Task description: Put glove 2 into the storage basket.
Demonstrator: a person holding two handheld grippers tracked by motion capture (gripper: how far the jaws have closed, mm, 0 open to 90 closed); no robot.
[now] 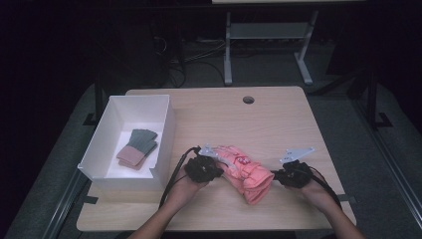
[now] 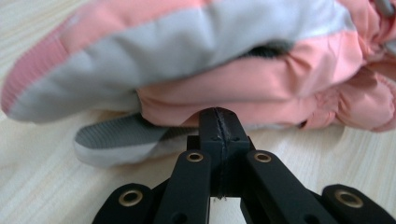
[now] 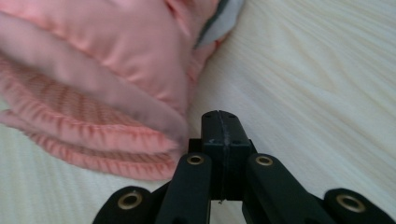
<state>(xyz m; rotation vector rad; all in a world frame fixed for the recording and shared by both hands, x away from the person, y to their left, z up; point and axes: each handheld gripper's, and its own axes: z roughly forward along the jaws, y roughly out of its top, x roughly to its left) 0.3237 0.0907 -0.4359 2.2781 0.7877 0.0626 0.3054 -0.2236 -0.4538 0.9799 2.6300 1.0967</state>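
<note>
Pink padded gloves lie stacked mid-table.

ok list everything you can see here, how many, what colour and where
padded pink ski gloves: a pair it seems, pink with grey palm panels, stacked on the table between the two grippers
white open box: one, white, on the table's left side
folded knit gloves: a small stack, grey-green with dusty pink cuffs, inside the box
light wooden table: one, pale wood, with a round cable hole near its far edge
white metal frame legs: white, on the dark floor behind the table
left gripper: one, black, jaws shut, tips at the pink gloves' left side
right gripper: one, black, jaws shut, tips beside the gloves' ribbed cuffs
person's forearms: two, entering from the bottom edge
</note>
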